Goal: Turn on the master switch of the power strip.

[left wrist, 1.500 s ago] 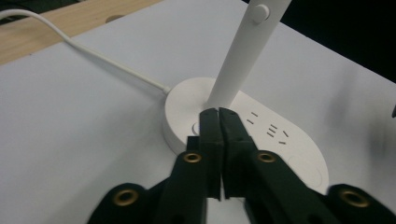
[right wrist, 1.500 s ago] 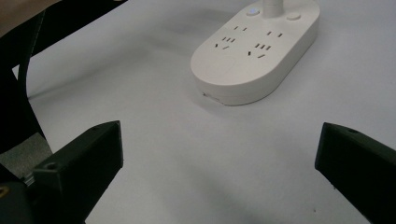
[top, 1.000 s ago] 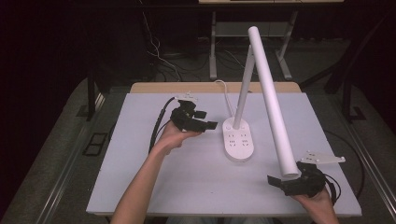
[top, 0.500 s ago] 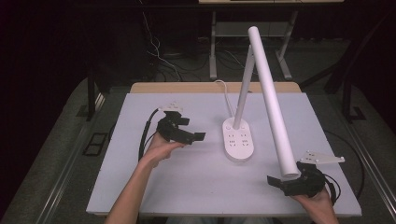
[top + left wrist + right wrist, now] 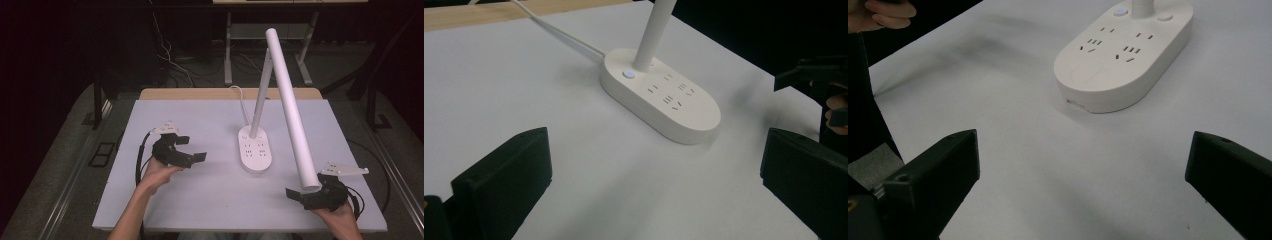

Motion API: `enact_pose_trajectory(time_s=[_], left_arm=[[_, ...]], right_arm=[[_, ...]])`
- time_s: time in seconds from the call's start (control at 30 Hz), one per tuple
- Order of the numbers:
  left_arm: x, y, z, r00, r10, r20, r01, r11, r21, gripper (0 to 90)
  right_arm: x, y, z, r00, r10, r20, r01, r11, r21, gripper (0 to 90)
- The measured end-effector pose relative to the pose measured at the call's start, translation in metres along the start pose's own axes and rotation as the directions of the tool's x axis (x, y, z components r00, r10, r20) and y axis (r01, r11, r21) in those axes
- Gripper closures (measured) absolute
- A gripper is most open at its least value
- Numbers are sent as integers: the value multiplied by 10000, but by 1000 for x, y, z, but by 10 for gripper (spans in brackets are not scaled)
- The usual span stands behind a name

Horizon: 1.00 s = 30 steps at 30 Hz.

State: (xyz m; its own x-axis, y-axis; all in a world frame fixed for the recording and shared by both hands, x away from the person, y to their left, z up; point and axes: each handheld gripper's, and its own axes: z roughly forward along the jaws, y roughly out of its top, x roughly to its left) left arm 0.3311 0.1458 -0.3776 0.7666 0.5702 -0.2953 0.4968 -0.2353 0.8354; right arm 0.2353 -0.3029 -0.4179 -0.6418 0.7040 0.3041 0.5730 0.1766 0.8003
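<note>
High view: left gripper (image 5: pixel 192 149) has pulled back leftward from the lamp base (image 5: pixel 256 155), now well apart from it on the white table (image 5: pixel 210 195); jaws have just been opening, spread wide, nothing between them. Right gripper (image 5: pixel 299 195) unchanged at the near right edge, under the tip of the lamp's white tube (image 5: pixel 292 115).

Left gripper view: jaws wide apart, empty; base (image 5: pixel 664 100) ahead on the table, small lit button (image 5: pixel 628 74) by the stem.

Right gripper view: jaws released, wide, holding nothing; base (image 5: pixel 1125 55) ahead, not touched.
</note>
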Motion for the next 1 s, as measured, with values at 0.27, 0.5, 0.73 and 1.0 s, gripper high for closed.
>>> enact_pose_trajectory(time_s=[0.27,0.5,0.73,1.0], left_arm=[[-12,-21,-15,9996,62,-268,-63,10000,-54,0],[-16,-42,-25,9985,-154,-527,147,9998,-133,0],[-17,-61,-34,9965,-437,-707,414,9986,-343,0],[-18,-73,-39,9957,-541,-757,503,9974,-523,0]], right_arm=[[3,0,2,10000,-47,-23,47,10000,54,4],[4,0,2,10000,-63,-56,64,9999,119,4],[5,0,3,9999,-119,-61,120,9998,152,4],[5,-1,3,9998,-140,-103,142,9997,222,4]])
